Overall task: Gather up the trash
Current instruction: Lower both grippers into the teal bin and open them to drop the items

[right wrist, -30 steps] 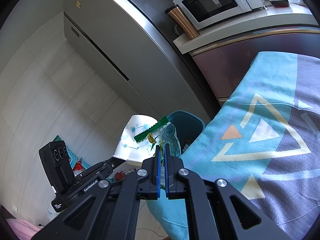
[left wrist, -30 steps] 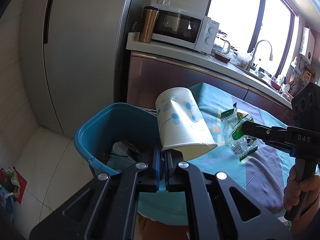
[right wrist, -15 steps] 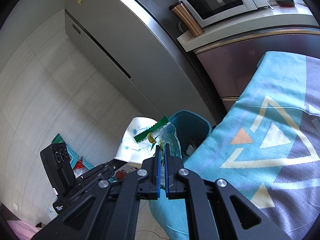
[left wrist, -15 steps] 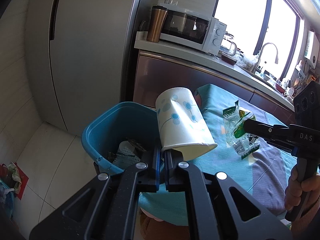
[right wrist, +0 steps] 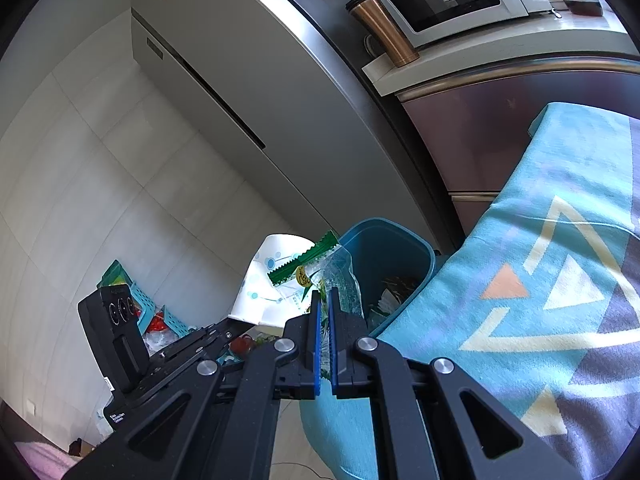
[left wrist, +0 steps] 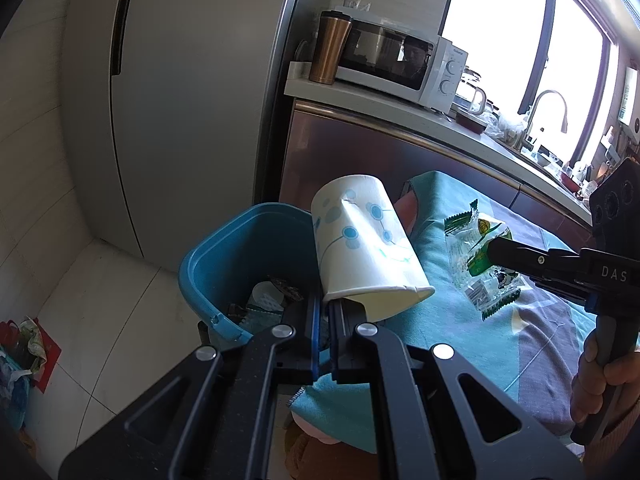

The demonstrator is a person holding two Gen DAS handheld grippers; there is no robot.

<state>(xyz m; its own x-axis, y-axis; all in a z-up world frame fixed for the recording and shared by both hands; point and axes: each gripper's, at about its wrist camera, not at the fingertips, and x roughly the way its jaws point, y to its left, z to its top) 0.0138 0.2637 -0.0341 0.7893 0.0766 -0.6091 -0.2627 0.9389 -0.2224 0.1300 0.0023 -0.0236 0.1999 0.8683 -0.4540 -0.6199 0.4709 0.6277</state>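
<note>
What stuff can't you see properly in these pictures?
- Left wrist view: the bin floor, covered by trash and the left gripper.
- Left wrist view: the paper cup opening faces away.
- Right wrist view: wrapper print too small; the cup behind it partly hidden.

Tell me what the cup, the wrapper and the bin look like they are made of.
Cup: paper, matte white with blue dots; its wall is creased and its rim is rolled.
Wrapper: thin plastic film, glossy, partly clear with green print; its end seals are serrated.
Bin: probably moulded plastic, smooth teal with a soft sheen and a rounded rim.
</note>
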